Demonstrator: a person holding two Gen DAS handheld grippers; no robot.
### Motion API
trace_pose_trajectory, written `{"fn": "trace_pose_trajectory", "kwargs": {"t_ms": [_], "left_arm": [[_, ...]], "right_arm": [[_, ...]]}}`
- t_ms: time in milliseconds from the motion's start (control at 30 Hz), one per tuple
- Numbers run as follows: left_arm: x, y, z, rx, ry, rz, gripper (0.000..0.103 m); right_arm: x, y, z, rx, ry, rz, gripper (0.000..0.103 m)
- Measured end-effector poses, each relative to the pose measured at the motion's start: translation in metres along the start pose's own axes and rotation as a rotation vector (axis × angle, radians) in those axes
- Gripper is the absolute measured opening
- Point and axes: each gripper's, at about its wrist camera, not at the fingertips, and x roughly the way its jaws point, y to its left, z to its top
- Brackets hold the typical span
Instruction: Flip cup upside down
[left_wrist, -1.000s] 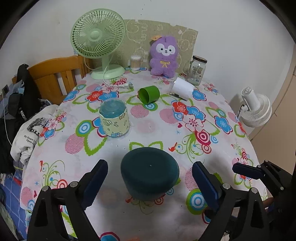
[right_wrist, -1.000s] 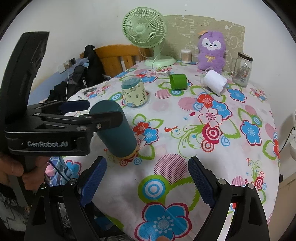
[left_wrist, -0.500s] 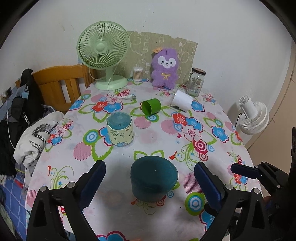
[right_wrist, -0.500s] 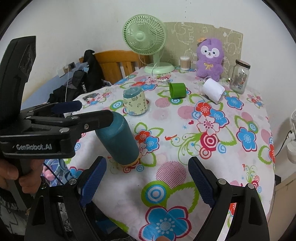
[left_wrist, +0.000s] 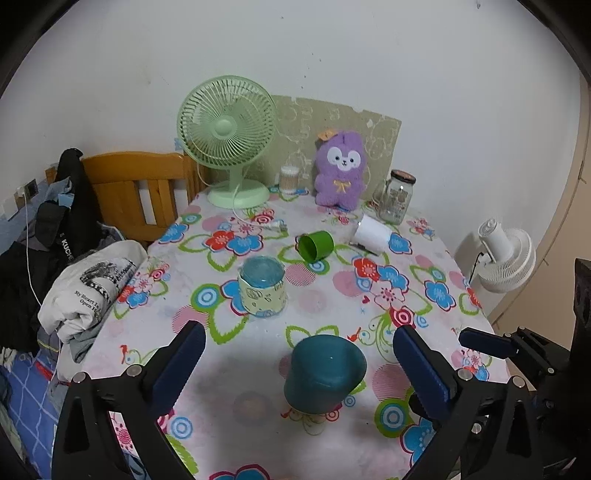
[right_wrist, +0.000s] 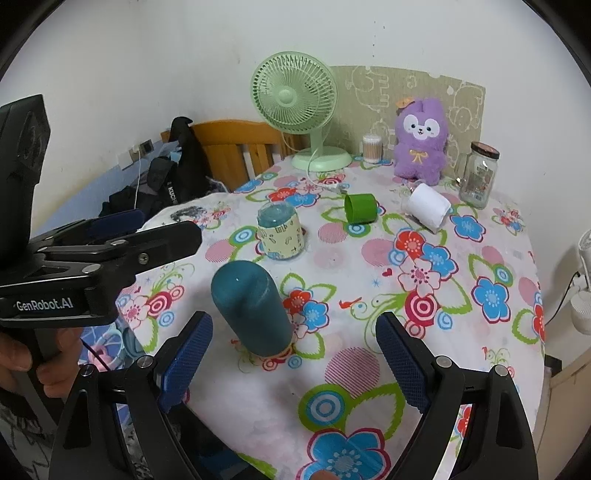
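Left wrist view shows the teal cup (left_wrist: 325, 373) standing base-up on the tablecloth (left_wrist: 332, 295), near the patterned cup (left_wrist: 263, 286), left gripper (left_wrist: 299, 363) and right gripper (right_wrist: 293, 360) both spread and empty, indicating release complete; next move: withdraw clear.

Bare floral tablecloth (right_wrist: 373, 266) lies open from 12 to 3 o'clock of the inverted teal cup (right_wrist: 253, 306). The sleeved blue cup (right_wrist: 280, 232) obstructs 11 o'clock; the gap between them appears passable.
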Motion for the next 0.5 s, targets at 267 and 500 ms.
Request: {"fn": "trace_pose_trajectory", "kwargs": {"t_ms": [267,500], "left_arm": [[-0.021,0.007,0.002,0.001,-0.058,0.002,0.103],[-0.032,0.016,0.003,-0.009,-0.090,0.012,0.103]], "right_arm": [[-0.008,0.005,0.007,0.030,-0.025,-0.012,0.094],[-0.027,0.008,0.015,0.040,-0.104,-0.051,0.103]]}}
